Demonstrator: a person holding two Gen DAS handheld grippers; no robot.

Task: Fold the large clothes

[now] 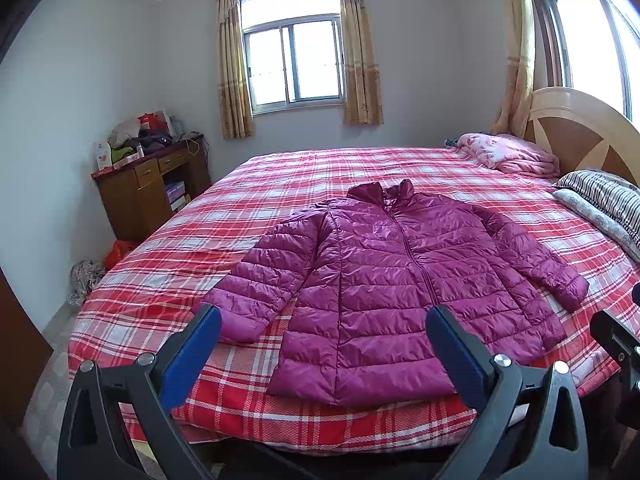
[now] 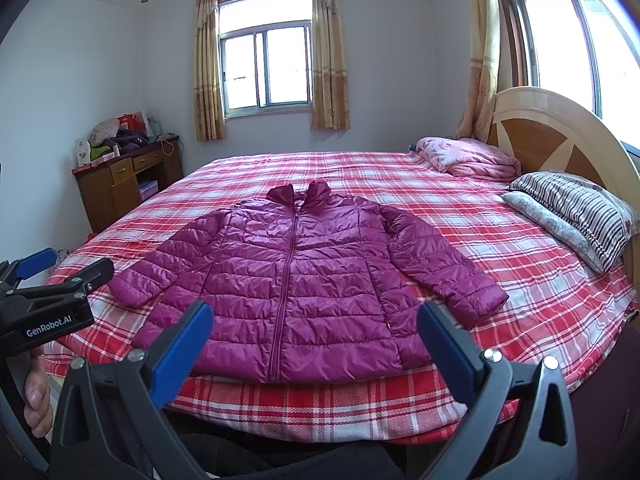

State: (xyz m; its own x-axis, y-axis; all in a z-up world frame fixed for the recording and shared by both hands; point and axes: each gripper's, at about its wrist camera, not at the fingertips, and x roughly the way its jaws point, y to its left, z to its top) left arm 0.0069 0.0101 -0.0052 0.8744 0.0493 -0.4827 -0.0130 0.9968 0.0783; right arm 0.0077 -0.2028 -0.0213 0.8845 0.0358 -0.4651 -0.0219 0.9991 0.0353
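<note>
Both units gape wide and empty at the frame bottom: left hand-held gripper (image 1: 324,340), right hand-held gripper (image 2: 316,336). Beyond, mid-frame, the magenta puffer jacket (image 1: 400,280) lies flat, zipped, sleeves spread, on the plaid bed (image 1: 160,280). Judged light, soft, slippery, springy; best pinched at cuff or hem seams.
</note>
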